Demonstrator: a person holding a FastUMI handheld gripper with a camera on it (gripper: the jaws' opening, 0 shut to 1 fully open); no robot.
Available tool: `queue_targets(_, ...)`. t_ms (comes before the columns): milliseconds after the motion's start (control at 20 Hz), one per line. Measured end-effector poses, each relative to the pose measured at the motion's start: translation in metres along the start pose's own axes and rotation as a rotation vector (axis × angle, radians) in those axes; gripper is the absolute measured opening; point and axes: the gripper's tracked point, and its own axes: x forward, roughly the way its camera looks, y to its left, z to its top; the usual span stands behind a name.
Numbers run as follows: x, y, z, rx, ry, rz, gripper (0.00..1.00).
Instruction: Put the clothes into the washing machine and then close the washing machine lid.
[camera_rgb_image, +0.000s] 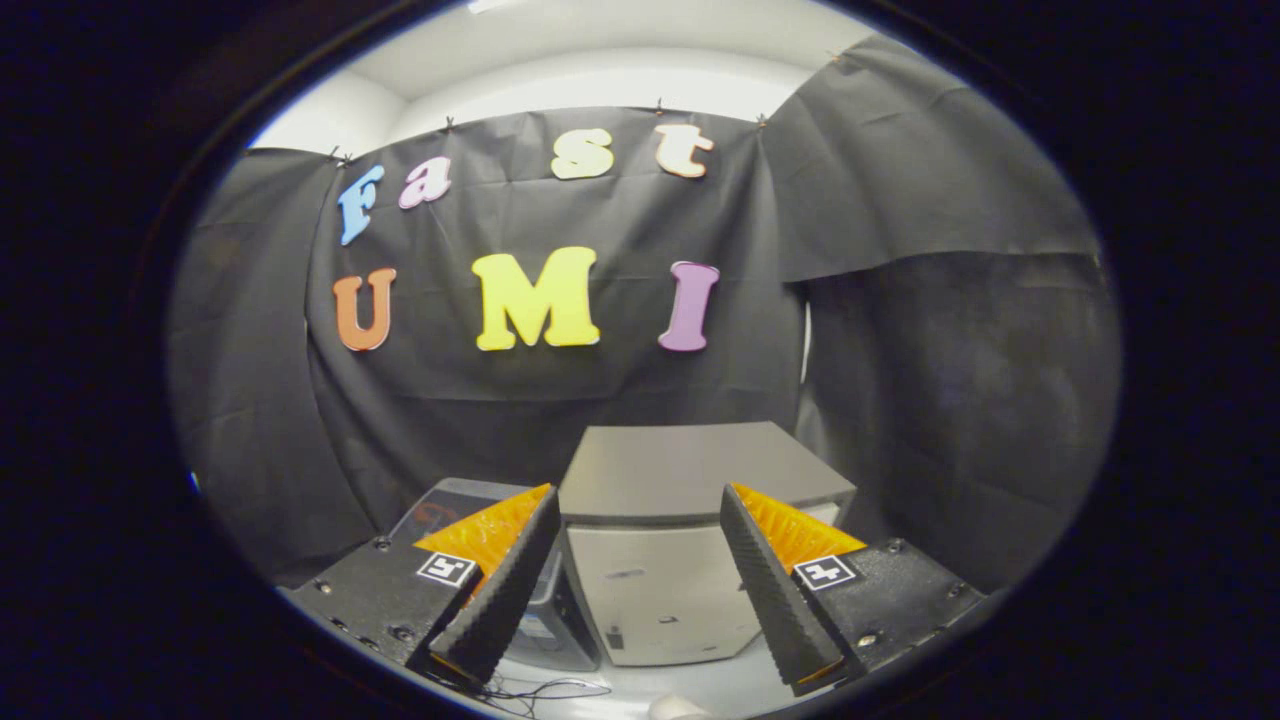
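Our claw (640, 575) stands wide open, holding nothing. Between and just beyond its fingers we see the washer (690, 520), a pale box with its flat lid (690, 465) down. A clear bin (455, 500) sits beside it, behind one finger. Black cloth (950, 380) hangs behind.

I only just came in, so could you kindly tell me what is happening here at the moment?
A person is holding the hand-held gripper up in front of a small light-coloured washing machine in a booth with black cloth walls. Its fingers are spread open with nothing between them, and the machine stands just beyond them with its flat lid down. A clear container sits beside the machine, partly behind one finger. I cannot see any clothes from here, so the loading seems not to have begun.
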Motion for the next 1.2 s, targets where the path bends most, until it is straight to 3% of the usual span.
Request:
queue_targets(550, -0.077, -0.095, -0.113, -0.007, 0.122, -0.016, 1.0)
queue_targets(1200, -0.113, -0.115, -0.132, -0.054, 0.072, -0.012, 1.0)
